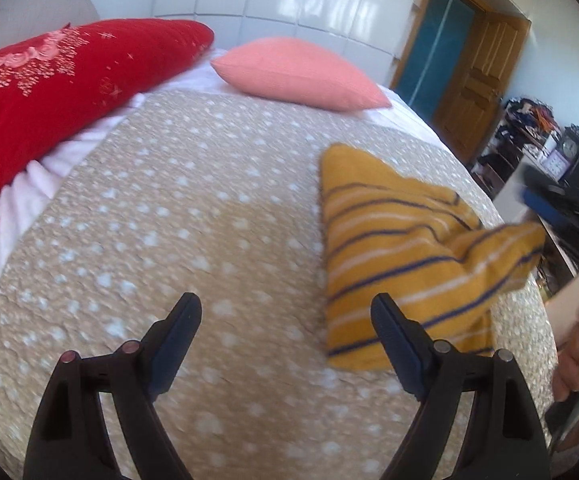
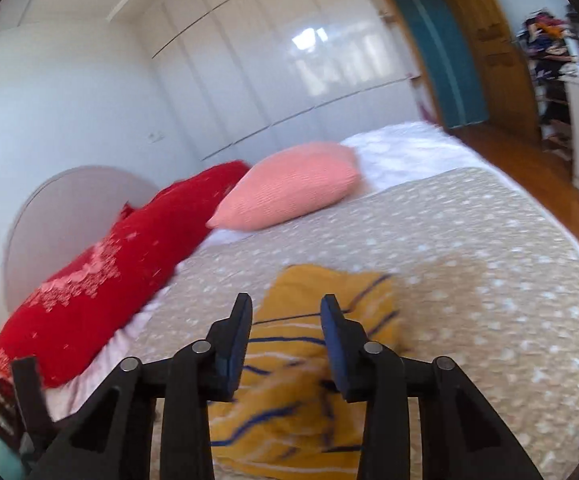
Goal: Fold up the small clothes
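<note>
We look down on a bed covered by a beige bedspread [image 1: 177, 240] with white spots, its surface nubbly and mostly bare across the centre and left of the left wrist frame. Our left gripper [image 1: 285, 312] hangs over that bare stretch at lower centre, jaws spread wide with nothing between them. The task's cloth, a soft yellow striped garment [image 1: 401, 256] with navy and white lines, lies rumpled at centre right, near the bed's right edge, one corner lifted up toward our right gripper [image 1: 549, 216], which is blurred at the right edge. In the right wrist frame, that gripper's jaws [image 2: 285, 320] stand apart, with the garment [image 2: 309, 380] bunched beneath them; we cannot tell whether it touches. A red embroidered pillow [image 1: 61, 80] and a plump pink pillow [image 1: 297, 72] line the upper left and top
</note>
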The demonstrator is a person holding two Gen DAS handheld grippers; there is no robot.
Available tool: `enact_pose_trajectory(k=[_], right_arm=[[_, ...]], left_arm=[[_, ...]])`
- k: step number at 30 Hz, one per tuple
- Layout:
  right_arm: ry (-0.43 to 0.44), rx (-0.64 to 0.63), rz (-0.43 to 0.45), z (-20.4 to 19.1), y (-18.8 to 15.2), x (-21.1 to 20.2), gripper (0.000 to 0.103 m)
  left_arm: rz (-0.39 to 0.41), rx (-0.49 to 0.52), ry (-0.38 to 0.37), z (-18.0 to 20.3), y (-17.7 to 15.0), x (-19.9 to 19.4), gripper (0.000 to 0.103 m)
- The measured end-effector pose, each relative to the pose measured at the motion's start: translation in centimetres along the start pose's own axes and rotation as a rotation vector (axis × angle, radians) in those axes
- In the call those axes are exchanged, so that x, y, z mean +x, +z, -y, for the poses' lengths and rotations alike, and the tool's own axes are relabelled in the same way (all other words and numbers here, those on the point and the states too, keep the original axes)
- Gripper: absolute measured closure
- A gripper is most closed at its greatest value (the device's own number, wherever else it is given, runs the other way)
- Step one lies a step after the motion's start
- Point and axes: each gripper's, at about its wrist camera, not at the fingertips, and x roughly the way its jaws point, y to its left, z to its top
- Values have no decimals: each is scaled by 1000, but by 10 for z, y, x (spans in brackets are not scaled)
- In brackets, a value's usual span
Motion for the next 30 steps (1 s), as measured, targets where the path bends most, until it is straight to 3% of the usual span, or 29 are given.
enact_pose_trajectory(k=[3, 6, 9, 11, 19, 21, 23, 24, 27, 30], right_arm=[[-52, 6, -124, 3, -20, 36, 72], [-41, 82, -185, 32, -58, 39, 76], [-40, 135, -161, 57, -91, 24, 76], [5, 190, -126, 73, -101, 22, 76], [115, 212, -64, 86, -96, -3, 72], [64, 211, 56, 87, -80, -27, 62], [-41, 223, 98, 93, -65, -30, 22], [-73, 234, 70, 98, -58, -21, 17], [-75, 293, -85, 114, -58, 28, 17], [74, 386, -157, 122, -71, 65, 28]], left_arm=[[-12, 12, -7, 10, -1, -2, 17], [-2, 60, 3, 20, 3, -4, 17], [8, 101, 30, 27, 8, 3, 13], [-8, 104, 26, 32, 13, 15, 13], [-108, 28, -46, 32, 47, 58, 13], [-114, 21, -67, 28, 53, 68, 13], [-125, 27, -114, 26, 54, 78, 12], [-133, 38, -158, 27, 54, 84, 12], [-164, 91, -266, 38, 54, 101, 4], [-281, 81, -399, 50, 50, 128, 3]])
